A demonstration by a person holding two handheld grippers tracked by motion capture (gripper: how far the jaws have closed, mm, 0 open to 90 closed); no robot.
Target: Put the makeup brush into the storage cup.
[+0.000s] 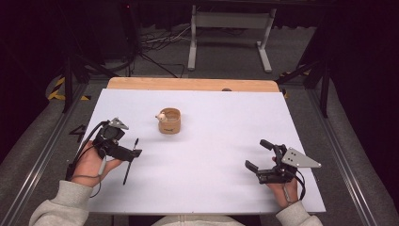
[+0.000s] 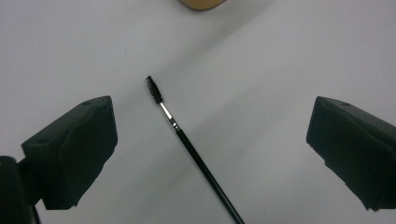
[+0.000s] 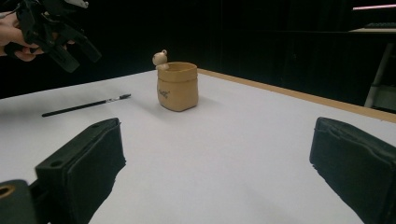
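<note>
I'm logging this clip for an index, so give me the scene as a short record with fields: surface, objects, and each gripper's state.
surface: white table top with a wooden far edge
brush: thin black spoolie brush lying flat on the table, untouched
cup: small tan cup upright, a little figure on its rim
left gripper: open, held above the brush
right gripper: open, holding nothing, apart from the cup

Table cover (image 1: 211,155): looked matt white, smooth, paper-like.
Table edge (image 1: 188,84): bare wood.
Cup (image 3: 177,87): tan, matt.
Brush (image 2: 187,142): glossy black handle, bristly tip.
</note>
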